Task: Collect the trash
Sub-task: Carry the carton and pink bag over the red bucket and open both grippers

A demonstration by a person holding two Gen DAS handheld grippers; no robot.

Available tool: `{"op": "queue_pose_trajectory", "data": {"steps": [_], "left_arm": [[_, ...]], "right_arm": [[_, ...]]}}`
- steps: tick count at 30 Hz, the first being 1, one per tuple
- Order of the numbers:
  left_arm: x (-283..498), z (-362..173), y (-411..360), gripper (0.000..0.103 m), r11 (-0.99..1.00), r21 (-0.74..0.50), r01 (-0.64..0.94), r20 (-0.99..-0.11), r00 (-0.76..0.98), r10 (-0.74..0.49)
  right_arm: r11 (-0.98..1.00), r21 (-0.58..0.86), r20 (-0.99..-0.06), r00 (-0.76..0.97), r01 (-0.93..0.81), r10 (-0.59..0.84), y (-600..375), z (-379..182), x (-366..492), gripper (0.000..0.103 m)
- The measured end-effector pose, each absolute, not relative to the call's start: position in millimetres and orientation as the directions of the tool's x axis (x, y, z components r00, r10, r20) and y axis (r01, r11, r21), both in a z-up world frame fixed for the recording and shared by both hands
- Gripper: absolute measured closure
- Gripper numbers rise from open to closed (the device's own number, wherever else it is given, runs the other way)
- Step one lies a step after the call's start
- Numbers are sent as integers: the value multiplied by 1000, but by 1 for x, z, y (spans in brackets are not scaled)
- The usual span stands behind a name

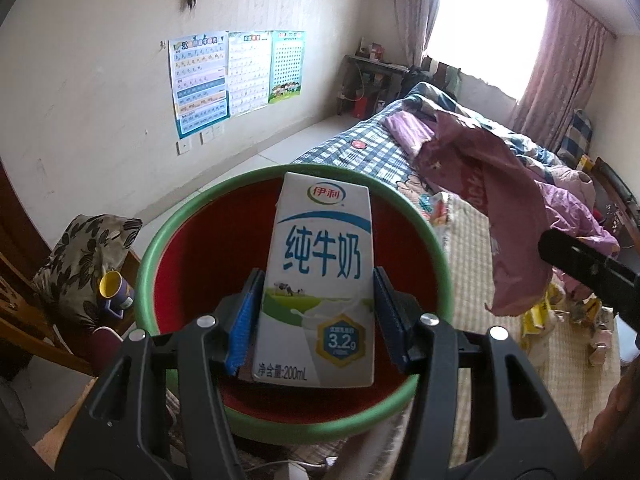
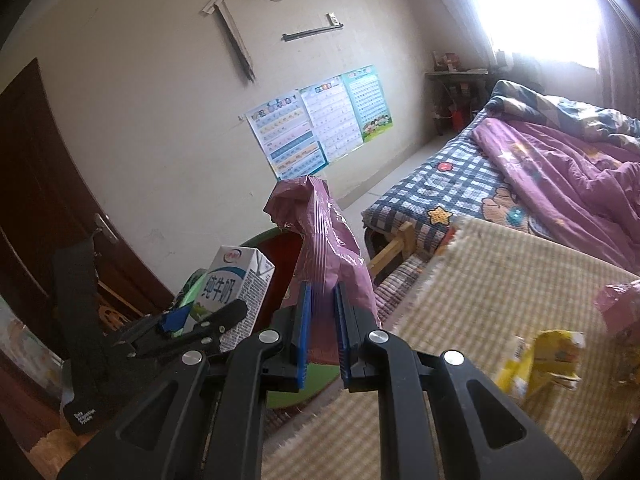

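The milk carton is white with blue lettering and a green meadow band, framed by a bin that is red inside with a green rim. At right of the frame hangs a pinkish-purple plastic bag, over a beige woven mat and a blue-and-white checked bedsheet. At the lower right, blurred, lies what may be a yellow wrapper; the gripper pads are blue.

The milk carton reads "伊利", "纯牛奶", "3.2g", "200mL".
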State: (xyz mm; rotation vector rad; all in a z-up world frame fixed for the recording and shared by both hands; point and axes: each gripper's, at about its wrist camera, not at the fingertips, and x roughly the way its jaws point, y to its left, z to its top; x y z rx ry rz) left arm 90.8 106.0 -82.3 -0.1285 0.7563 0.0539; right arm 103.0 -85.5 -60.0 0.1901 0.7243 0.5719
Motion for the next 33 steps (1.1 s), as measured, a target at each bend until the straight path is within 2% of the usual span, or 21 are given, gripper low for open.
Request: {"op": "queue_pose_trajectory", "data": {"steps": [11, 16, 19, 20, 21, 33], "left_arm": [[101, -88, 122, 51, 991, -91, -101, -710, 704, 7], [101, -91, 126, 51, 990, -96, -105, -724, 690, 4], [101, -92, 129, 44, 989, -90, -115, -723, 691, 15], [100, -92, 130, 38, 989, -90, -118, -720, 694, 17], [99, -91, 130, 37, 989, -89, -119, -716, 697, 20], [101, -93, 128, 35, 990, -86, -115, -713, 701, 20]], "right_arm": [[822, 375, -578, 586, -428, 568, -65, -68, 112, 91], [809, 401, -577, 567, -430, 588, -61, -71, 115, 87], [804, 419, -573, 564, -422, 595, -61, -71, 114, 78], [804, 421, -570, 567, -419, 594, -61, -70, 114, 71], [804, 424, -566, 572, -416, 594, -62, -70, 113, 68], [820, 437, -556, 606, -370, 569, -84, -65, 106, 61]]}}
